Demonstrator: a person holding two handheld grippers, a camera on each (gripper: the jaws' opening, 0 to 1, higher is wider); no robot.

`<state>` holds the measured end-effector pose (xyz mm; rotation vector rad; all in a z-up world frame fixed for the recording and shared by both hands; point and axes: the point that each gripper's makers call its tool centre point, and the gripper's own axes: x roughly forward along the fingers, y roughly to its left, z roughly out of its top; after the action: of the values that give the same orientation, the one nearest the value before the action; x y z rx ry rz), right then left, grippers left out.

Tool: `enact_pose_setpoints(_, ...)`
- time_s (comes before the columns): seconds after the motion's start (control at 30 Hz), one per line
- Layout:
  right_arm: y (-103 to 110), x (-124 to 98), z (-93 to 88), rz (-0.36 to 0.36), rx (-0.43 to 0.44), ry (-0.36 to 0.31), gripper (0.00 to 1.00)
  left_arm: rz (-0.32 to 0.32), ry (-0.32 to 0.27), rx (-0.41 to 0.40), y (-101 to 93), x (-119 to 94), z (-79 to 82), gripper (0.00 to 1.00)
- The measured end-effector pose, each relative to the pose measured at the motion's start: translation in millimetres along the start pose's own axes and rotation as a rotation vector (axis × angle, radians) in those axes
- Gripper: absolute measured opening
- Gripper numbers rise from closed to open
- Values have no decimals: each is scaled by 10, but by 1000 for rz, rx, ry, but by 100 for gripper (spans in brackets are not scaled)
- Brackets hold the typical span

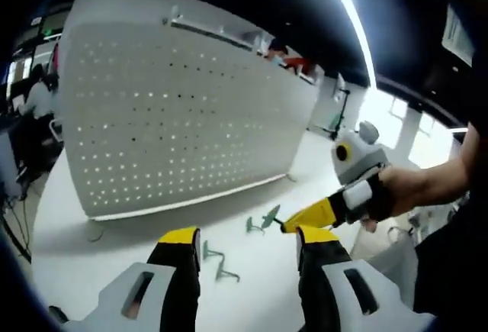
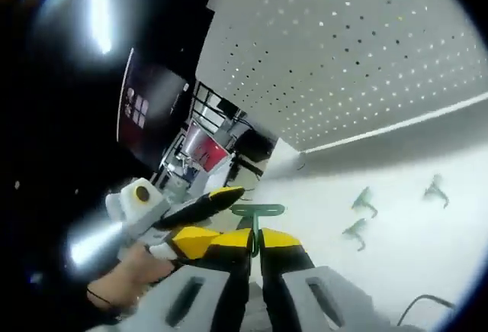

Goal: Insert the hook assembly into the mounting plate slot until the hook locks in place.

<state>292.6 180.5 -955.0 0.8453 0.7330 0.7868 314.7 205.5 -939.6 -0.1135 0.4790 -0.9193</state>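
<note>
Left gripper (image 1: 248, 244): yellow-tipped black jaws spread wide, holding nothing, above the white counter (image 1: 69, 256). Large white perforated metal mounting plate (image 1: 175, 111): upright on the counter, no hook fitted in any slot that I can see. Loose green metal hooks (image 1: 217, 263): lying on the counter near the plate's foot. Right gripper (image 2: 255, 244): jaws narrowed on one green hook assembly (image 2: 257, 212), well apart from the plate. Progress, by judgement: hook picked up; carrying, slotting and locking remain.
</note>
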Motion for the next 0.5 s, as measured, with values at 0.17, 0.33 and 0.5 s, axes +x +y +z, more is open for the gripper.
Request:
enact_pose_setpoints(0.17,54,-16,-70,82,105,16,0,-71,-26,-15,-114,60,65,44)
enact_pose_setpoints(0.33,213,-48,-111,180,201,26,0,-135,-45,-7,-238,78,115,28)
enact_pose_setpoints(0.5,250,-43,-107,204,235,25,0,-204,-56,1,-378,70,145,8)
